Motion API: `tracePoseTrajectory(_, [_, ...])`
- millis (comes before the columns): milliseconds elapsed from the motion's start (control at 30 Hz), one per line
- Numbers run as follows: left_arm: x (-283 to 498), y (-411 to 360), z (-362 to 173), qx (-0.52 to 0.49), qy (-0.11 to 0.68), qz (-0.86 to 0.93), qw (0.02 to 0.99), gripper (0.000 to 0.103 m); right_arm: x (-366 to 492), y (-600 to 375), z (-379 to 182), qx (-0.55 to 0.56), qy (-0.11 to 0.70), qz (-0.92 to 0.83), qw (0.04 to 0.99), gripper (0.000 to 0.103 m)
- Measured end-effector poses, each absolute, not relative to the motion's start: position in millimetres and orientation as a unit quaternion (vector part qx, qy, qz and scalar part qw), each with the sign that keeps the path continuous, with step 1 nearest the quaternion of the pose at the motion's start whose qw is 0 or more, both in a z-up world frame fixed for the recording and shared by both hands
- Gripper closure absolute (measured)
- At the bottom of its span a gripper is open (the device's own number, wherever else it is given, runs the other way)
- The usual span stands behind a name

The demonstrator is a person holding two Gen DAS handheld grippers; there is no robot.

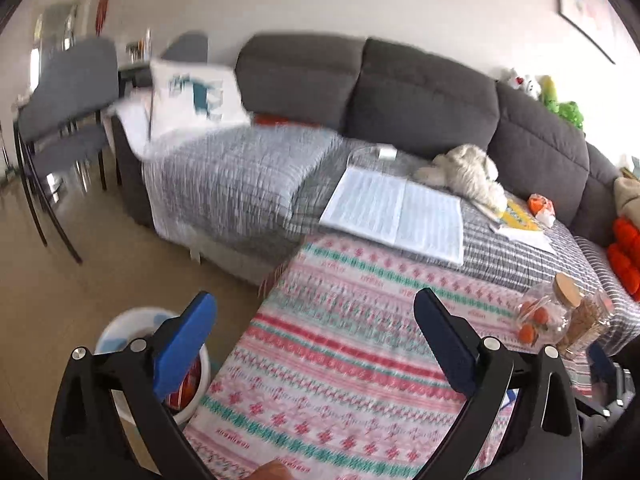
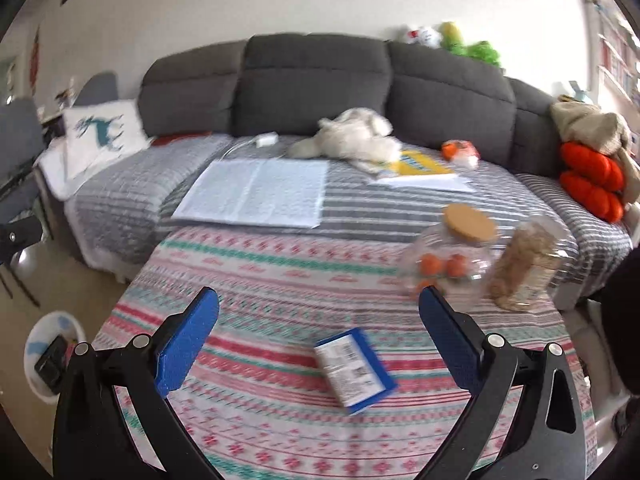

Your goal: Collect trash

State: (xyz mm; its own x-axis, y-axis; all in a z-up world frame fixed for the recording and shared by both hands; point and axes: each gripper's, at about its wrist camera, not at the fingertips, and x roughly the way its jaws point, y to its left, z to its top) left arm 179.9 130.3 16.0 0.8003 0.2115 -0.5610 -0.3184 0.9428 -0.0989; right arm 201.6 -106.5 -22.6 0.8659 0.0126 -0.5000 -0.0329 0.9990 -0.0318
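Observation:
A small blue and white box (image 2: 354, 370) lies flat on the patterned pink tablecloth (image 2: 280, 280), between the jaws of my right gripper (image 2: 318, 326), which is open and empty just above it. My left gripper (image 1: 316, 326) is open and empty over the left edge of the same cloth (image 1: 340, 340). A white bin (image 1: 120, 332) with red trash inside stands on the floor under the left gripper's left finger; it also shows in the right wrist view (image 2: 40, 344). An orange and white wrapper (image 2: 460, 152) lies on the sofa seat.
Two clear jars (image 2: 452, 256) (image 2: 528, 260) stand on the cloth at the right. On the grey sofa (image 2: 320, 76) lie an open book (image 2: 256, 192), a white plush (image 2: 352, 136), yellow papers (image 2: 420, 166) and an orange cushion (image 2: 592, 180). Grey chairs (image 1: 68, 112) stand at the left.

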Motion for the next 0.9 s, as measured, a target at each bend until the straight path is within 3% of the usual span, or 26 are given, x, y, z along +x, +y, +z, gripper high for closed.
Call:
tracePoseTrajectory(267, [165.0, 50.2, 37.7, -0.058, 0.196, 0.096, 0.974, 0.007, 174.6, -166.3, -5.9, -0.006, 0.217, -0.065, 0.974, 0.007])
tracePoseTrajectory(533, [149.6, -22.6, 29.4, -0.011, 0.209, 0.064, 0.976, 0.007, 144.1, -231.4, -2.5, 0.044, 0.206, -0.105, 0.972, 0.007])
tracePoseTrajectory(700, [144.5, -45.7, 20.3, -0.032, 0.233, 0.032, 0.971, 0.007, 126.5, -255.6, -2.3, 0.073, 0.198, -0.107, 0.972, 0.007])
tracePoseTrajectory(900, [138.7, -73.3, 14.7, -0.012, 0.245, 0.012, 0.969, 0.007, 112.2, -260.3, 1.7, 0.052, 0.161, -0.136, 0.976, 0.007])
